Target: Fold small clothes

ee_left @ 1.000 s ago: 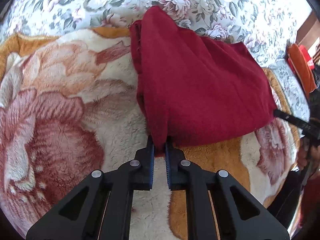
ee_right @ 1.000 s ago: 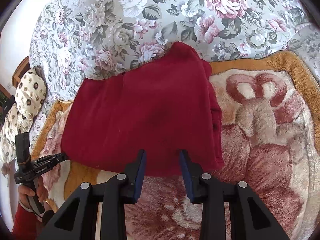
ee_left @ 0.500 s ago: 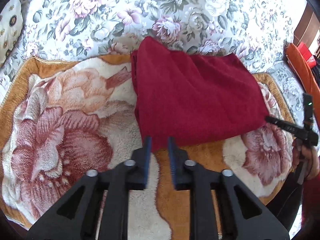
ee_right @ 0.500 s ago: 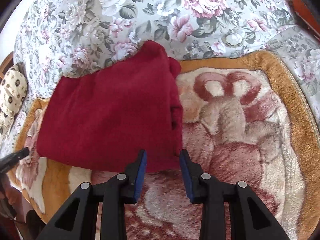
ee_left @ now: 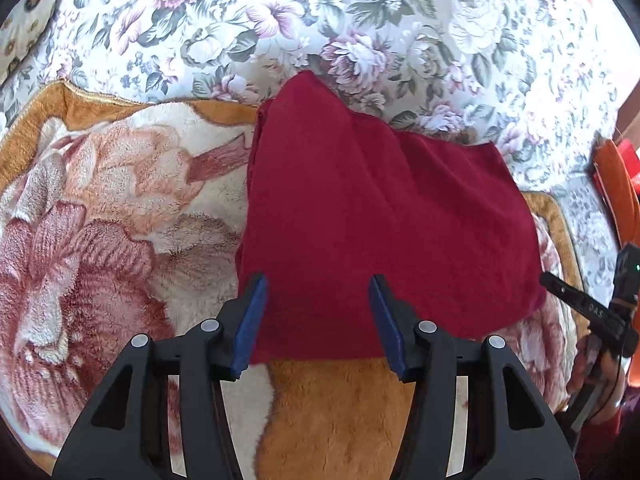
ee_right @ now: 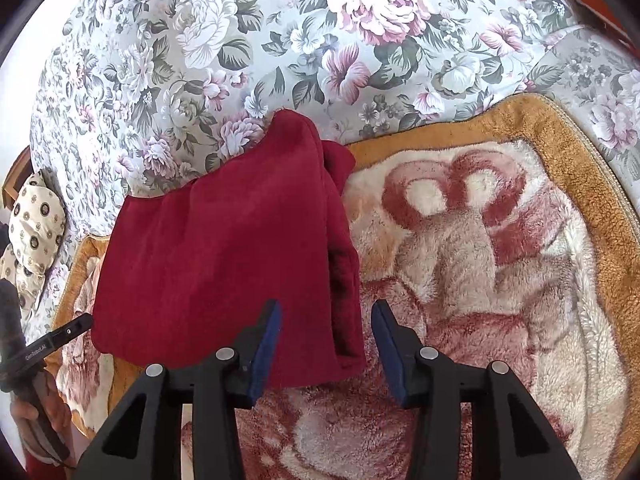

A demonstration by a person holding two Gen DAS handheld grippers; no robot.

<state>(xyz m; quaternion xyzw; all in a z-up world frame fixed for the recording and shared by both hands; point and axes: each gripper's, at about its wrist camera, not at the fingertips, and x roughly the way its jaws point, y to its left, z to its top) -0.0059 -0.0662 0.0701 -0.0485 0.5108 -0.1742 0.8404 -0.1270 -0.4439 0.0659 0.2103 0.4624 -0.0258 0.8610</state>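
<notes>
One red garment [ee_left: 384, 232], folded into a rough rectangle, lying flat just ahead of both sets of blue pads, partly on the plush flower-patterned blanket [ee_left: 100, 216] and partly on the floral bedsheet [ee_left: 360, 20] beyond it. Left gripper [ee_left: 318, 316]: released, jaws just opened wide, near hem of the cloth seen between the pads but not pinched. Right gripper [ee_right: 326, 344]: likewise released, jaws just widened further, the garment's stacked side edge lying under the gap, untouched by either pad. Shown only from the left wrist: an orange-and-red object [ee_left: 618, 196] far off to that gripper's right, and the right gripper's black finger [ee_left: 576, 300] with the hand [ee_left: 592, 364] carrying it, beside the cloth's far corner. Shown only from the right wrist: the layered fold edges [ee_right: 340, 264] of the garment, the blanket's looped red motif [ee_right: 452, 184] ahead and to the right, a cream dotted pillow [ee_right: 34, 220] far left, and the left gripper's tip [ee_right: 56, 338] with its hand [ee_right: 44, 408] at lower left. Count: garments one; blankets one; sheets one; pillows one; grippers two; hands two.
</notes>
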